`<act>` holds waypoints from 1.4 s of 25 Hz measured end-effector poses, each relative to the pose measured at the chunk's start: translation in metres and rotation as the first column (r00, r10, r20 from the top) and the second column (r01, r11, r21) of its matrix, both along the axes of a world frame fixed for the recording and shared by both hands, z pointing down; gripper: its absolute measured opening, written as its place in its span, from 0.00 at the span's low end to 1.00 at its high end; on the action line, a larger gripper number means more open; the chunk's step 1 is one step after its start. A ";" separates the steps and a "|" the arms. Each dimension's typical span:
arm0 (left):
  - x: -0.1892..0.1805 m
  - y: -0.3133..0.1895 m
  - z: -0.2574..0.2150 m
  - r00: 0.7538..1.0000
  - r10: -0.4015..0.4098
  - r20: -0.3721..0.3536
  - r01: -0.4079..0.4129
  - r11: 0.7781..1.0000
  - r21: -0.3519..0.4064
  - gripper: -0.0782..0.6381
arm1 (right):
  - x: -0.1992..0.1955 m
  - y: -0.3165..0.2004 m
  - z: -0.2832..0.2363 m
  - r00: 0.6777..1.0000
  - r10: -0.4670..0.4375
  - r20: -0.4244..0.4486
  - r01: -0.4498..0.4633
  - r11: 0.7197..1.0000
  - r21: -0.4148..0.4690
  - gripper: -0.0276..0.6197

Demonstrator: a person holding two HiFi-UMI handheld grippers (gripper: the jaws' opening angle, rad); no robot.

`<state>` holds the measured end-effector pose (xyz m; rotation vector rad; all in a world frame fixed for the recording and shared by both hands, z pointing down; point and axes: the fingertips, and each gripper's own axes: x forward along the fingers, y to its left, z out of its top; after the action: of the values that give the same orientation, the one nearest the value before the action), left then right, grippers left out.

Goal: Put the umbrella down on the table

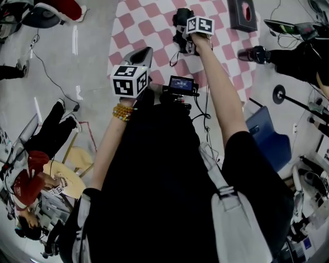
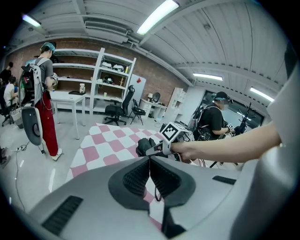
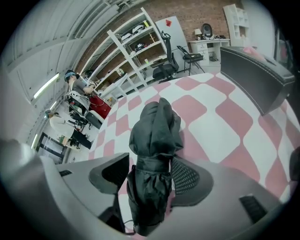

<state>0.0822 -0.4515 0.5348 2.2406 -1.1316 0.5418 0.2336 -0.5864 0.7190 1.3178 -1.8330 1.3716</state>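
Checkered table (image 1: 149,15) bears black umbrella (image 1: 180,21), dark box (image 1: 241,14).

Right arm (image 1: 222,92) bare, stretched forward. Grey two-jaw right gripper (image 3: 150,169) tipped steeply down, jaws spread wide around folded black umbrella (image 3: 154,154), not clamping. Left arm (image 1: 109,144) drawn nearer body. Grey left gripper (image 2: 150,161) jaws closed together, empty.

The umbrella (image 3: 154,140) is matt black cloth, creased; the table (image 3: 225,136) looks smooth, checked pink and white; the right gripper (image 3: 151,164) is matt grey plastic
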 end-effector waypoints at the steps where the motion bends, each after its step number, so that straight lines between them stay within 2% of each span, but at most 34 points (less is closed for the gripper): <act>1: 0.001 0.000 -0.002 1.000 0.006 -0.002 -0.006 1.000 0.002 0.13 | 0.000 0.001 -0.003 1.000 -0.002 -0.002 0.002 1.000 0.005 0.45; 5: 0.004 0.001 -0.008 1.000 0.028 -0.007 -0.027 1.000 0.015 0.13 | -0.001 0.006 -0.022 1.000 0.002 -0.009 -0.001 0.999 0.039 0.45; 10: 0.013 -0.005 -0.010 0.999 0.047 -0.009 -0.047 0.999 0.024 0.13 | 0.001 0.003 -0.046 0.998 -0.017 -0.066 0.025 0.992 0.128 0.45; 13: 0.017 -0.009 -0.010 0.998 0.062 -0.007 -0.061 0.998 0.034 0.13 | -0.002 -0.003 -0.065 0.999 -0.011 -0.050 0.019 0.984 0.175 0.45; 20: 0.018 -0.010 -0.025 0.997 0.079 -0.015 -0.078 0.995 0.056 0.13 | -0.015 -0.006 -0.122 0.998 -0.019 -0.058 0.035 0.954 0.297 0.45; 24: 0.021 -0.014 -0.021 0.996 0.085 -0.016 -0.084 0.994 0.066 0.13 | -0.013 -0.009 -0.136 0.999 -0.004 -0.046 0.020 0.937 0.350 0.42; 27: 0.022 -0.019 -0.021 0.996 0.089 -0.017 -0.087 0.993 0.074 0.13 | -0.017 -0.011 -0.156 1.000 -0.005 -0.004 0.006 0.914 0.405 0.38; 30: 0.022 -0.023 -0.024 0.995 0.094 -0.017 -0.092 0.992 0.081 0.13 | -0.024 -0.012 -0.187 0.998 -0.007 0.066 -0.025 0.880 0.474 0.33; 35: 0.025 -0.030 -0.031 0.994 0.106 -0.019 -0.103 0.990 0.094 0.13 | -0.032 -0.015 -0.238 0.998 -0.022 0.055 -0.015 0.802 0.597 0.27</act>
<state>0.1077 -0.4810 0.5037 2.3910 -1.0519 0.5125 0.2018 -0.6012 0.4809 1.5712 -2.4297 0.8439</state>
